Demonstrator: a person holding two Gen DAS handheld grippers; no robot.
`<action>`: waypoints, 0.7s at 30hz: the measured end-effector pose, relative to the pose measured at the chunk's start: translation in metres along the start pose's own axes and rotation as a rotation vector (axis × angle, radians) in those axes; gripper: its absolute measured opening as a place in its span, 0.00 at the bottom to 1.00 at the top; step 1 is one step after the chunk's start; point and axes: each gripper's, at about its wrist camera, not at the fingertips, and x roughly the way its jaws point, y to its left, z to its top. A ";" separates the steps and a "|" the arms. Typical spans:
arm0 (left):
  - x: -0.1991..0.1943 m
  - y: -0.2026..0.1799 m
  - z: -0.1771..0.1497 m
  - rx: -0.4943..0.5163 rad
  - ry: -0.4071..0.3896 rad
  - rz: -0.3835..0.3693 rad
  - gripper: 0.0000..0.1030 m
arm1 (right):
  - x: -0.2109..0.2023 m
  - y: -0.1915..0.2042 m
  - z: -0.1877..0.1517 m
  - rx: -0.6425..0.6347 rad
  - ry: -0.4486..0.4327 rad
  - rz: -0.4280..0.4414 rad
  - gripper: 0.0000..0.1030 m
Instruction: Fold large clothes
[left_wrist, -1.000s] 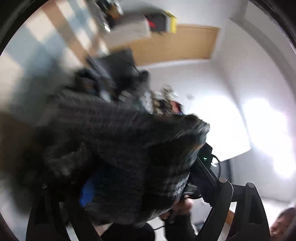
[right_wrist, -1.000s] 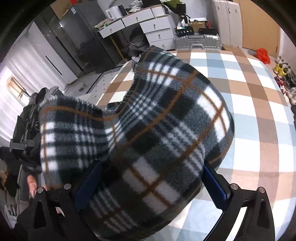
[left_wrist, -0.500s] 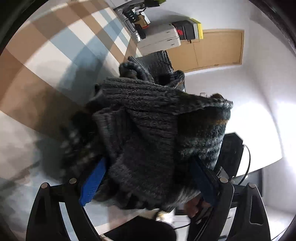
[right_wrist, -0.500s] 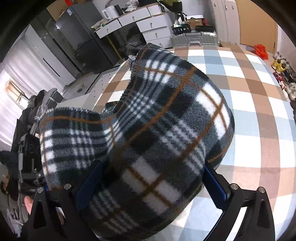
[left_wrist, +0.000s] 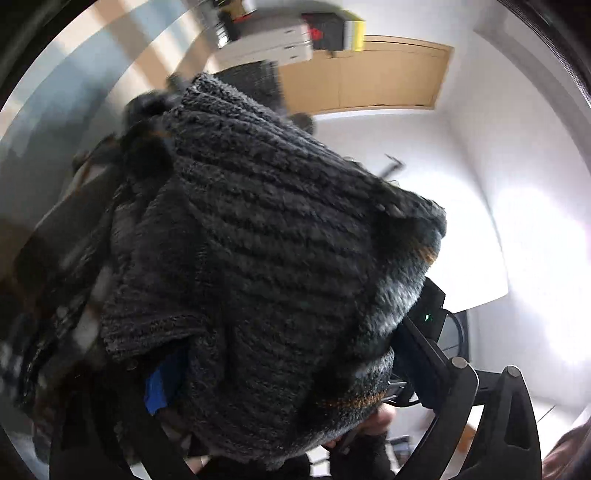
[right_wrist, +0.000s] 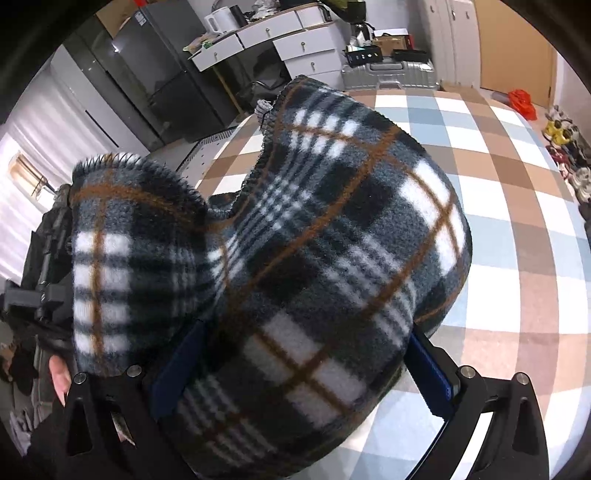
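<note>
A thick plaid fleece garment (right_wrist: 314, 258), black, white and grey with orange lines, fills the right wrist view, bunched between the blue pads of my right gripper (right_wrist: 295, 369), which is shut on it. In the left wrist view the same garment shows its dark grey ribbed knit side (left_wrist: 258, 240), bunched between the fingers of my left gripper (left_wrist: 277, 369), which is shut on it. Both bundles are held up above a checked brown, blue and white surface (right_wrist: 517, 221). The fingertips are hidden by the cloth.
White drawers (right_wrist: 295, 48), a silver suitcase (right_wrist: 391, 74) and a dark fridge (right_wrist: 147, 74) stand beyond the checked surface. Shoes (right_wrist: 565, 147) lie at the right. A wooden door (left_wrist: 369, 74) and white wall show in the left view.
The left gripper has swung with the garment, the view tilting and blurring. The right gripper holds nearly still; the plaid bundle has hardly shifted.
</note>
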 end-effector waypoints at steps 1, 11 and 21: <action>-0.012 -0.001 -0.003 -0.005 -0.025 0.016 0.95 | -0.001 0.000 0.000 0.003 0.000 -0.001 1.00; -0.105 -0.061 -0.059 0.242 -0.121 0.181 0.95 | -0.044 -0.012 0.007 0.124 -0.141 0.072 1.00; -0.111 -0.066 -0.059 0.245 -0.221 0.224 0.95 | 0.000 0.115 -0.015 -0.405 -0.077 -0.271 1.00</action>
